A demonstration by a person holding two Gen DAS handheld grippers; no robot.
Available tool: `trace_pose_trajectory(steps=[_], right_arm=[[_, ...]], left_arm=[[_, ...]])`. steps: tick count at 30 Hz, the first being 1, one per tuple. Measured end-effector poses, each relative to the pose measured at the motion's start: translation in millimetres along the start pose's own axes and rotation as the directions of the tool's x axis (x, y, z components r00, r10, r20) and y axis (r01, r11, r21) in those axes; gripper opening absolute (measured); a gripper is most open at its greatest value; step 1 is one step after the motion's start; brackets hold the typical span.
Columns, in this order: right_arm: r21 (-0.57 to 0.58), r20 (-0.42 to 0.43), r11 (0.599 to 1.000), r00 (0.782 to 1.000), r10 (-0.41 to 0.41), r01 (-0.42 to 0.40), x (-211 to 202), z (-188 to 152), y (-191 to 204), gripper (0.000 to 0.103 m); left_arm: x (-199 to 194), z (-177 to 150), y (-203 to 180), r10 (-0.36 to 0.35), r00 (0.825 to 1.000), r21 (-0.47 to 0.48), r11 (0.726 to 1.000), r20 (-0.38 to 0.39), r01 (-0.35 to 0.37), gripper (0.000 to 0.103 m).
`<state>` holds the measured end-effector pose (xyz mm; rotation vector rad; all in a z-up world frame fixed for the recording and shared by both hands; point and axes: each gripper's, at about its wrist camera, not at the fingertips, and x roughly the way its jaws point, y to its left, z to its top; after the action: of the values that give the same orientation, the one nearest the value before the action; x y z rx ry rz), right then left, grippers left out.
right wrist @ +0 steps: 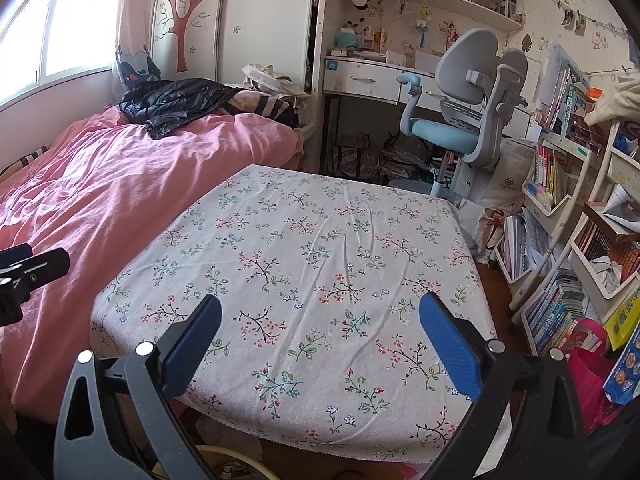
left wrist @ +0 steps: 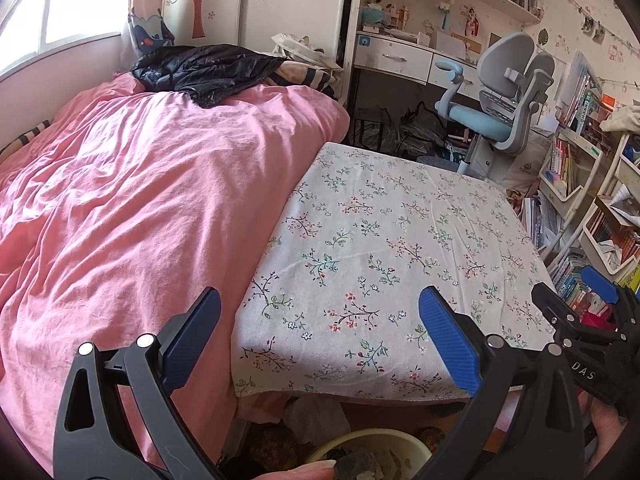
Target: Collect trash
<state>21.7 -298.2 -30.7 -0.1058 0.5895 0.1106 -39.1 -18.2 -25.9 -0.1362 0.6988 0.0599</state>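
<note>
My left gripper [left wrist: 320, 320] is open and empty, held above the near edge of a table covered with a floral cloth [left wrist: 384, 240]. My right gripper [right wrist: 320, 324] is open and empty over the same cloth [right wrist: 304, 256]; it also shows at the right edge of the left wrist view [left wrist: 600, 312]. A pale yellow bin [left wrist: 368, 452] with crumpled scraps inside sits on the floor below the table's near edge. A crumpled white wrapper [left wrist: 316, 416] lies beside it. No trash shows on the cloth.
A bed with a pink duvet [left wrist: 132, 208] lies left of the table, with a black jacket [left wrist: 200, 68] at its far end. A grey and blue chair [right wrist: 468, 112] stands at a desk beyond. Bookshelves [right wrist: 568, 240] line the right side.
</note>
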Motion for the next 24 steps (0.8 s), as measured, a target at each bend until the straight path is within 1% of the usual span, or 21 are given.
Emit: trace_pose_trajectory(steps=[6, 24], right_arm=[[0.019, 0.003, 1.000, 1.000, -0.005, 0.005, -0.6, 0.4, -3.3, 0.095], [0.024, -0.002, 1.000, 1.000, -0.005, 0.005, 0.9, -0.8, -3.0, 0.095]], left_arm=[[2.1, -1.0, -4.1, 0.011, 1.000, 0.021, 1.000, -0.008, -0.011, 0.096], [3.6, -0.6, -8.0, 0.037, 0.999, 0.058, 0.998, -0.010, -0.037, 0.096]])
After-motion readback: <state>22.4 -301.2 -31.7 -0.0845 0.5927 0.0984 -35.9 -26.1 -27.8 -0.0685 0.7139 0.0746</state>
